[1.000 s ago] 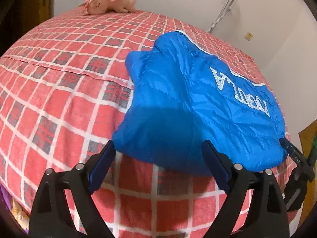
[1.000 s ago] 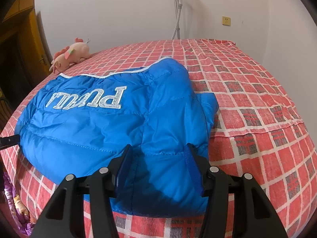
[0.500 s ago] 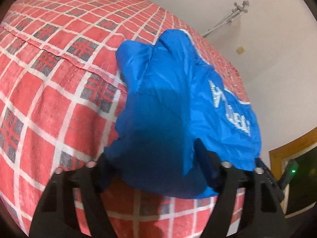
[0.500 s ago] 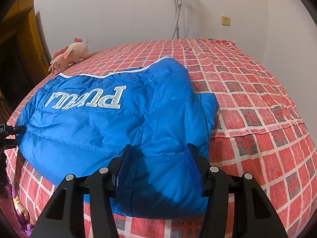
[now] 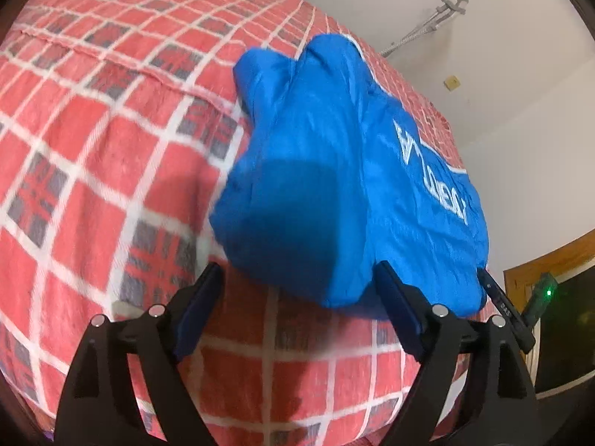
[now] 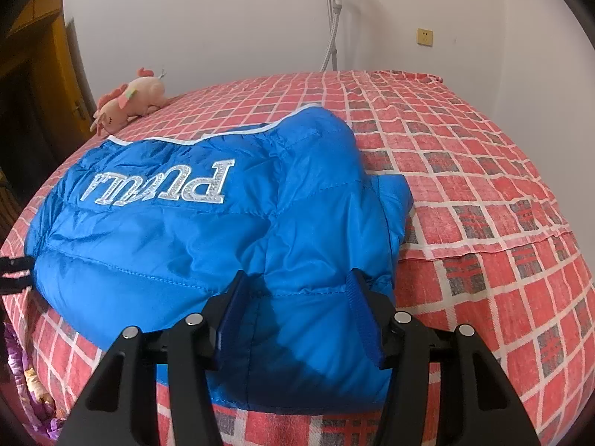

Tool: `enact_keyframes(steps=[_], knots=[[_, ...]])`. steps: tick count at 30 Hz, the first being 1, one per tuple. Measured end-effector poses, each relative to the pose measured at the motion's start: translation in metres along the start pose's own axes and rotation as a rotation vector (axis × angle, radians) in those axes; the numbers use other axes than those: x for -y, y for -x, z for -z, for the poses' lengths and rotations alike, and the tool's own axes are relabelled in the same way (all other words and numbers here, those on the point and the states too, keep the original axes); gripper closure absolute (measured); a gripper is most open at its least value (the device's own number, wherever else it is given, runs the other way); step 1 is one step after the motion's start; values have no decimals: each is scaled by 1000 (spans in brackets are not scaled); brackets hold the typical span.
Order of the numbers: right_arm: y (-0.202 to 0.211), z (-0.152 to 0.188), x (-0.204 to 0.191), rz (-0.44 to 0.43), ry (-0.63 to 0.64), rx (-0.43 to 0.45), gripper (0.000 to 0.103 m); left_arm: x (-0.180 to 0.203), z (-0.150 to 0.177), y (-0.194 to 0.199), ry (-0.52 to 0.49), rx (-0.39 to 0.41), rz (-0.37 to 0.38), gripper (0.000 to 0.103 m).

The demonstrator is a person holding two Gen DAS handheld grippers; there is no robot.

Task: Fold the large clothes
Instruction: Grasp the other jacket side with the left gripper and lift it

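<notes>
while the blue puffer jacket (image 6: 208,230) lies folded on the red checked bed (image 6: 483,193), the right gripper (image 6: 297,308) straddles its near edge, fingers spread; the left gripper (image 5: 301,297), jaws wide, holds nothing.

Left gripper (image 5: 297,297), lower centre of frame: jaws spread wide, nothing between them. Right gripper (image 6: 299,304), lower centre: jaws parted (narrower gap), blue fabric between.
</notes>
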State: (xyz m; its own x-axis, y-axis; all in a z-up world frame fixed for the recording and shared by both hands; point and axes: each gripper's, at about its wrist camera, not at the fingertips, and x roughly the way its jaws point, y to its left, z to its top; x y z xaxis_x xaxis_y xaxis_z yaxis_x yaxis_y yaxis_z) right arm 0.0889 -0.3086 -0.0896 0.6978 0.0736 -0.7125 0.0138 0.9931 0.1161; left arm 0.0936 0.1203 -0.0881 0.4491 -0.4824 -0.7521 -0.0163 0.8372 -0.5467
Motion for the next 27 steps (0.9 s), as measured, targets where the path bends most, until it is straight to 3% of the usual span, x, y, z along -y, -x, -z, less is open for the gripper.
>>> enact_keyframes(steps=[9, 13, 17, 22, 27], knots=[[0, 1, -1, -3, -3, 3, 48, 2, -37, -24, -19, -8, 17, 21], [0, 0, -2, -3, -5, 0, 48, 0, -52, -31, -4, -16, 69, 38], [0, -1, -3, -2, 0, -7, 48, 3, -50, -27, -24, 1, 81, 51], [-8, -2, -4, -3, 15, -22, 47, -8, -45, -35, 0, -11, 117, 53], [-17, 0, -2, -7, -3, -20, 47, -7, -40, -36, -31, 13, 103, 53]])
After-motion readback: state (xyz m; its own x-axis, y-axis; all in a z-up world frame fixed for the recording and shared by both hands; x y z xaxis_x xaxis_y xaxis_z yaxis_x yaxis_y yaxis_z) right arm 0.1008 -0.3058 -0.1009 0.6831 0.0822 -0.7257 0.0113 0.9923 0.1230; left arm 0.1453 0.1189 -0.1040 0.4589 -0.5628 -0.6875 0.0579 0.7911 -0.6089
